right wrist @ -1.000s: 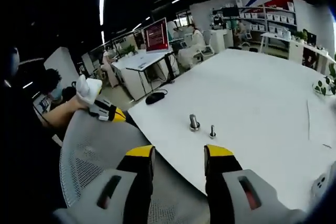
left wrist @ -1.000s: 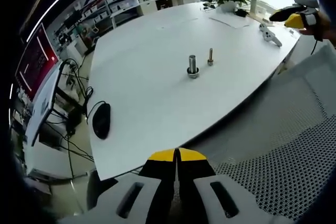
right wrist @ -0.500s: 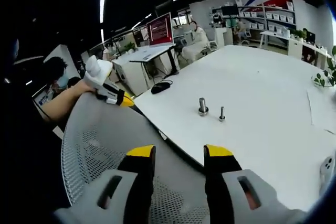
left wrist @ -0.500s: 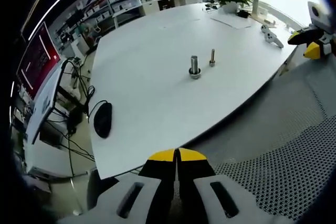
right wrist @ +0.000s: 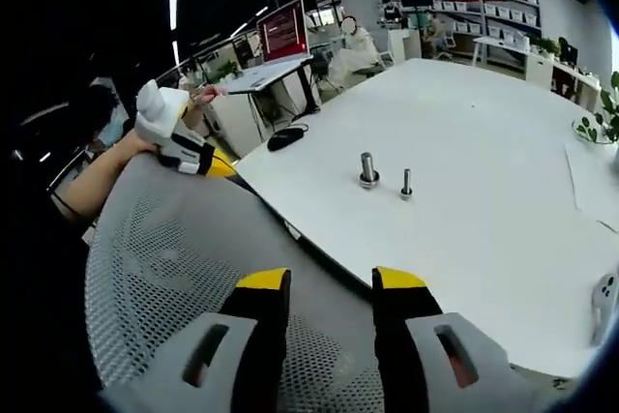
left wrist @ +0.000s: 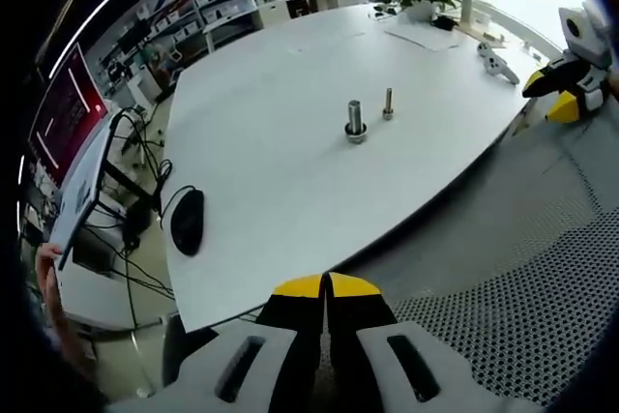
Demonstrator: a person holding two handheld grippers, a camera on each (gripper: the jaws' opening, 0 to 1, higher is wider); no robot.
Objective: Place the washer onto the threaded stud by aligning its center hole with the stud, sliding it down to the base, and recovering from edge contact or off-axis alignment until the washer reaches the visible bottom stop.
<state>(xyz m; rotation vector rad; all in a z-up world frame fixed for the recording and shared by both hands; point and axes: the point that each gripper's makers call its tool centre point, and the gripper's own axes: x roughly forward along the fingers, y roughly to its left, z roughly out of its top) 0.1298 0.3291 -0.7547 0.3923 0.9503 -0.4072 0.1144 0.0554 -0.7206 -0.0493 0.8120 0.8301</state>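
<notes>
Approach not yet begun: both grippers back over the mesh chair, stud and washer out on the table.

In the left gripper view, a black mouse (left wrist: 187, 221) lies at 9 o'clock near the table (left wrist: 290, 191) edge; our left gripper (left wrist: 327, 289) sits at 6 o'clock with jaws pressed together, holding nothing. The threaded stud (left wrist: 355, 120) stands upright past centre toward 12 o'clock, and what we take for the washer (left wrist: 356, 136) is a ring at its foot, too small to tell whether it is seated. A slimmer bolt (left wrist: 388, 104) stands just beside, apart. In the right gripper view, our right gripper (right wrist: 331, 284) has jaws spread and empty. We judge a slow, straight-down approach best, keeping the ring level over the stud's axis.
</notes>
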